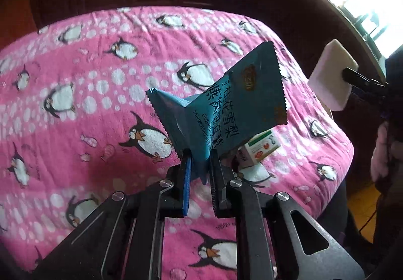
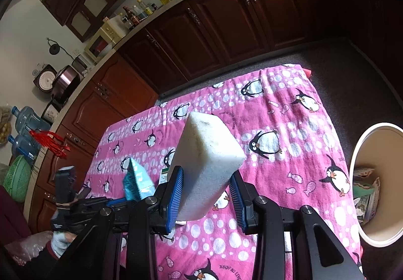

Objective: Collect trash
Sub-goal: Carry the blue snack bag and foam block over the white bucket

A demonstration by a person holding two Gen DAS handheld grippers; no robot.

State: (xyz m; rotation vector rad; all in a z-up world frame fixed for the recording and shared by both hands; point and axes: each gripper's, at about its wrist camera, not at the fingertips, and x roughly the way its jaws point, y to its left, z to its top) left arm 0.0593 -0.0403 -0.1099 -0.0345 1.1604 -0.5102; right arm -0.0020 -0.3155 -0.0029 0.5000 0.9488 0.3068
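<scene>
**A:** While both grippers have something in them, how much of the collecting would you call done?

**B:** Partway, I'd judge. The left gripper [image 1: 200, 156] is clamped on the blue snack wrapper [image 1: 221, 108], which stands up off the penguin cloth [image 1: 75, 78] between its jaws. The right gripper [image 2: 206, 186] is closed on the white sponge block [image 2: 206, 161], also lifted clear of the table.

**A:** And the bin?

**B:** The round bin [image 2: 362, 144] sits just past the table's right edge in the right wrist view. Some crumpled packaging [image 2: 365, 186] already lies inside, so a few pieces seem to be collected.

**A:** What's left?

**B:** Neither held piece is over the bin yet, so both drops remain. A small carton [image 1: 257, 151] with green and red print lies on the cloth just behind the wrapper; that likely needs picking too. Beyond that, the visible cloth shows no other litter, though part of it is hidden.
</scene>
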